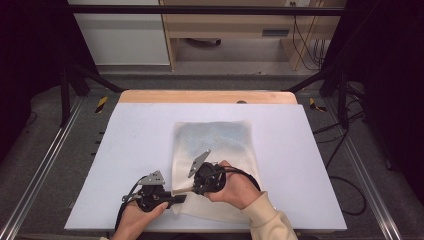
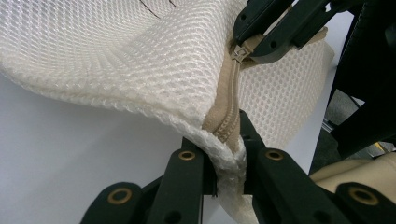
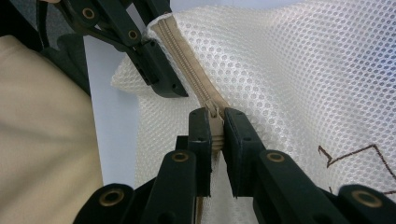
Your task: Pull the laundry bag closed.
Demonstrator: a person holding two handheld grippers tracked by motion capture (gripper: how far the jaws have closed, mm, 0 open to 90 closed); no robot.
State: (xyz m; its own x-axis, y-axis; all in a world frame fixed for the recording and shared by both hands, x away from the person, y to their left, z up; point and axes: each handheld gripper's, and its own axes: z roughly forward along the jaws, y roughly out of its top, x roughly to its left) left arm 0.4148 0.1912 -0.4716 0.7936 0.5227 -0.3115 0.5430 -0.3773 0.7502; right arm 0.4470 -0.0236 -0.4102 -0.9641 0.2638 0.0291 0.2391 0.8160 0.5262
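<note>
Jaws: my left gripper (image 2: pixel 223 154) pinches the white mesh zip bag's (image 2: pixel 140 60) corner; right gripper (image 3: pixel 215 135) pinches its beige zip pull (image 3: pixel 215 122). Light, limp, snag-prone.

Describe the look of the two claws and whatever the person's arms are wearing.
Both the left claw and right claw are black, with jointed arms and brass-coloured rivets. Each carries a grey three-cornered plate on top and trails a black cable. The right forearm wears a cream sleeve.

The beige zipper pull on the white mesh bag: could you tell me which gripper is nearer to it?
Right. The right gripper is clamped on the beige zipper pull; the left gripper pinches the white mesh bag at the zipper's end, farther along.
</note>
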